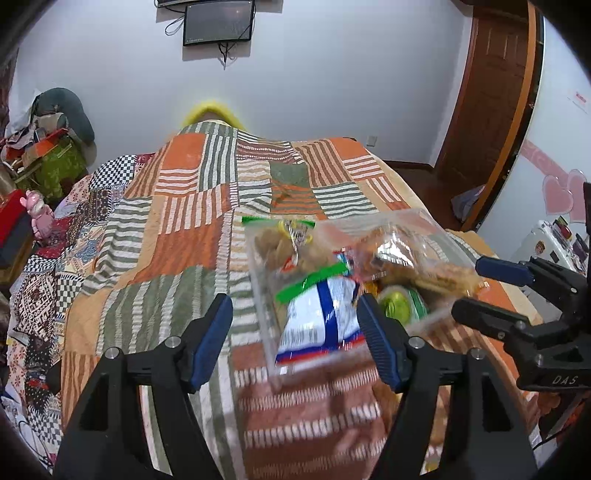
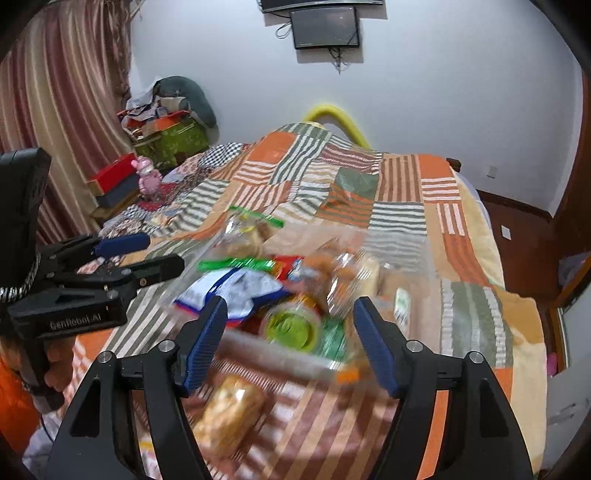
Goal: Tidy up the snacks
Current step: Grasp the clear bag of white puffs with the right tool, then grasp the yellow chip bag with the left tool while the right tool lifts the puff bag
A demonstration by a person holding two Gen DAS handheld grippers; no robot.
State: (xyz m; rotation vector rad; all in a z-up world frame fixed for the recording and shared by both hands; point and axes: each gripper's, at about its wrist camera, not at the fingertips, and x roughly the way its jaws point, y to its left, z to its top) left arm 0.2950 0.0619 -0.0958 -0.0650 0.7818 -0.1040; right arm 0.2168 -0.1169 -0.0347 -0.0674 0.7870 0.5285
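Note:
A clear plastic box (image 1: 260, 295) full of snack packets lies on the patchwork bedspread (image 1: 177, 206). In it I see a blue-and-white packet (image 1: 321, 317), a green-lidded cup (image 1: 397, 304) and biscuit bags (image 1: 280, 247). My left gripper (image 1: 295, 339) is open and empty, its fingers astride the box's near left corner. My right gripper (image 2: 290, 343) is open and empty just before the box's (image 2: 184, 273) near side, over the green cup (image 2: 291, 325). A wrapped bread-like snack (image 2: 229, 417) lies loose on the bed below it. Each gripper shows in the other's view, the right one (image 1: 476, 288) and the left one (image 2: 159, 254).
A nightstand with a red box (image 2: 114, 177), a pink toy (image 2: 147, 177) and piled bags (image 2: 166, 125) stands at the bed's left. A curtain (image 2: 62, 110) hangs left. A wooden door (image 1: 491, 92) and small fridge (image 1: 550, 243) are right. A screen (image 1: 219, 22) hangs on the far wall.

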